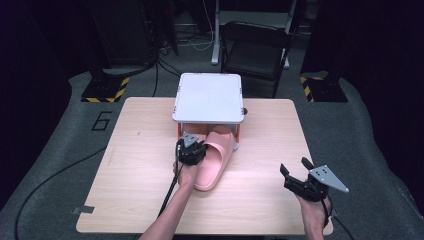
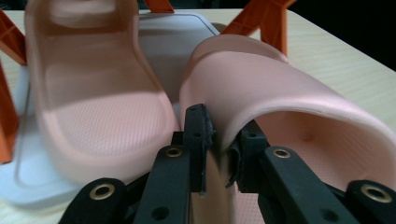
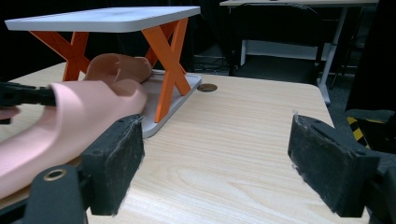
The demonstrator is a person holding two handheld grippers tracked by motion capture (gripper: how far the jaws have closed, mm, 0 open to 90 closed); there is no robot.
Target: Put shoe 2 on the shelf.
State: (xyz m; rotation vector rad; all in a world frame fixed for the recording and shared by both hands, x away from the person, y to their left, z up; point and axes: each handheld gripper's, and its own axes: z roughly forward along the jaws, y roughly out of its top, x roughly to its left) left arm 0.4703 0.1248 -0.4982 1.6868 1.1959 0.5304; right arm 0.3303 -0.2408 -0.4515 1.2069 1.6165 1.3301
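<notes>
Left gripper view: left tongs [image 2: 217, 144] pinch the strap edge of a pink slide [image 2: 280, 98], one pad on each side of the rim. Strap rim dents slightly at the pinch. A second slide [image 2: 93, 93] lies just beside it on the lower tray [image 2: 18, 182] of an orange-legged rack [image 2: 261, 18], heel toward the camera.

High view: left tongs [image 1: 191, 150] sit at the front of the rack [image 1: 208, 97], on the held slide [image 1: 212, 165]. That slide has its toe end under the white top shelf and its heel out over the worktop [image 1: 140, 165]. Right tongs [image 1: 298, 176] hover near the worktop's right front, well apart from the slide, jaws spread and holding nothing. Right gripper view agrees: wide gap between the pads [image 3: 119, 161], bare wood between them.

Handling, judged: moulded foam or soft rubber, so light, and flexible at the strap. The strap edge is a fair hold for dragging or lifting; it will bend rather than break. The sole looks stiffer; its textured footbed should give grip. Not fragile. A one-sided pinch may let the slide swing or droop at the heel.

Looks: plain salmon pink, matte, thick rounded sole, broad one-piece strap, fine dimpled footbed. Both slides match, likely a pair.
</notes>
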